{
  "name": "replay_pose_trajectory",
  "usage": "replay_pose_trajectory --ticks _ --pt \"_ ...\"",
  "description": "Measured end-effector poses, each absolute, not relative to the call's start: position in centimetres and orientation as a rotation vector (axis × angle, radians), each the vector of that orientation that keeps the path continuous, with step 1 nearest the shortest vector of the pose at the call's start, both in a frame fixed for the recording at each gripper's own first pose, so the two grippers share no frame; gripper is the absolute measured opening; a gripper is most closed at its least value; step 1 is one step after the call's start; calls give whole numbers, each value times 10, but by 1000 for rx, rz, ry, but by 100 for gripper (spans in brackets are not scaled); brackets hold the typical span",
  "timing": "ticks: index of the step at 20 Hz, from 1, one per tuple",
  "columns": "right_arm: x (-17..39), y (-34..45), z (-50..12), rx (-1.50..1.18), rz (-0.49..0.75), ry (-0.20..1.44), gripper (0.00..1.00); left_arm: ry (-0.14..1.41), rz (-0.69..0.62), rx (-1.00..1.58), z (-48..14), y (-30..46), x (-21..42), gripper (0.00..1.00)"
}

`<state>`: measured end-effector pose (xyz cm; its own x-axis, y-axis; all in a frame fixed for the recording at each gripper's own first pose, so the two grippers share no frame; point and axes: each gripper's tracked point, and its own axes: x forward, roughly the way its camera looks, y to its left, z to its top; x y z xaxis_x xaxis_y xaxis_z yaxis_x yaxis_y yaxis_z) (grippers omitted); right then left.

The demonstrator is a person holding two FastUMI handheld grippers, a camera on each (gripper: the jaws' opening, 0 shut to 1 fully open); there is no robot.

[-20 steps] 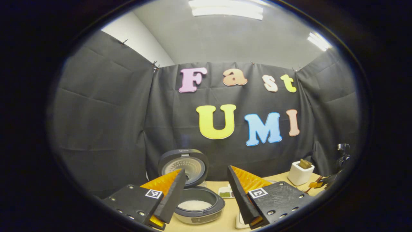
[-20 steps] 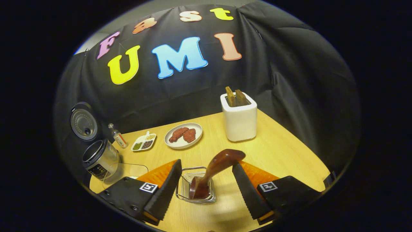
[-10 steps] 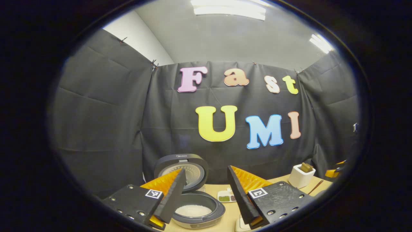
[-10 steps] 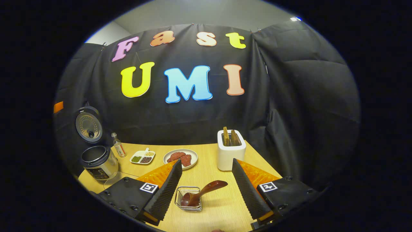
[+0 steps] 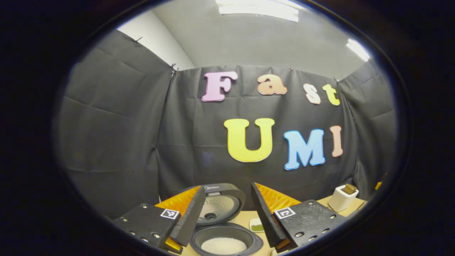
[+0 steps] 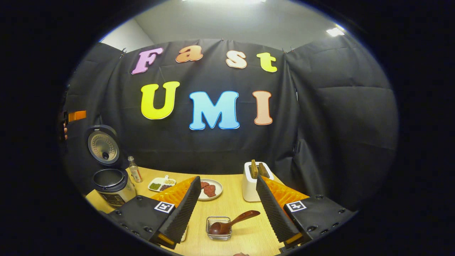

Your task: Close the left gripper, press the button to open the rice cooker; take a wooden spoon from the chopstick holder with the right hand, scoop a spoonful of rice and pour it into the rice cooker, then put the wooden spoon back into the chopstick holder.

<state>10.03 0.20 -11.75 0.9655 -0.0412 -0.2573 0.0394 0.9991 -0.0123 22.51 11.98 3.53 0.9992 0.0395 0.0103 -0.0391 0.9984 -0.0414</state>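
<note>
The rice cooker (image 5: 227,243) stands open below my left gripper (image 5: 228,187), its lid (image 5: 220,206) tipped back and white rice in the pot. That gripper is open and holds nothing. In the right gripper view the cooker (image 6: 111,182) is at the far left of the table. The wooden spoon (image 6: 233,222) rests with its bowl in the small wire chopstick holder (image 6: 219,228), handle leaning out to the right. My right gripper (image 6: 228,177) is open, above and behind the holder, apart from the spoon.
On the wooden table (image 6: 234,208) stand a small bottle (image 6: 134,170), a divided dish of beans (image 6: 161,184), a plate of meat (image 6: 210,189) and a white toaster (image 6: 251,182). The left gripper view has that toaster (image 5: 343,197) far right.
My right gripper has pulled back and up from the spoon, which stays in the holder. The left gripper has shifted toward the open cooker.
</note>
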Motion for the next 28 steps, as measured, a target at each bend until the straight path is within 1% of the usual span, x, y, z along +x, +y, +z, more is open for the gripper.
replay_pose_trajectory --ticks 1,5,10,13,15,18,19,20,21,27,28 --pt "101 3 -116 -5 -56 251 98 -14 46 -35 36 127 235 80" --pt "103 16 -118 14 -80 247 98 -16 67 -15 35 155 279 81" --pt "106 28 -118 -9 -86 246 98 1 91 -5 21 182 335 80" --pt "104 32 -118 -23 -87 254 98 16 109 7 5 192 371 81" --pt "102 32 -116 -35 -84 255 98 54 115 12 -15 194 386 81" --pt "99 31 -115 -51 -76 265 99 140 113 -27 -50 189 383 82" --pt "97 31 -114 -54 -70 264 99 110 112 -44 -45 187 379 82" --pt "96 31 -114 -57 -62 264 99 122 106 -58 -48 181 376 84" --pt "95 31 -113 -59 -55 265 99 120 105 -60 -46 179 370 83" --pt "91 36 -108 -63 7 259 99 125 99 -33 -55 160 338 83" --pt "90 36 -107 -70 17 257 99 126 97 -30 -59 156 331 85"
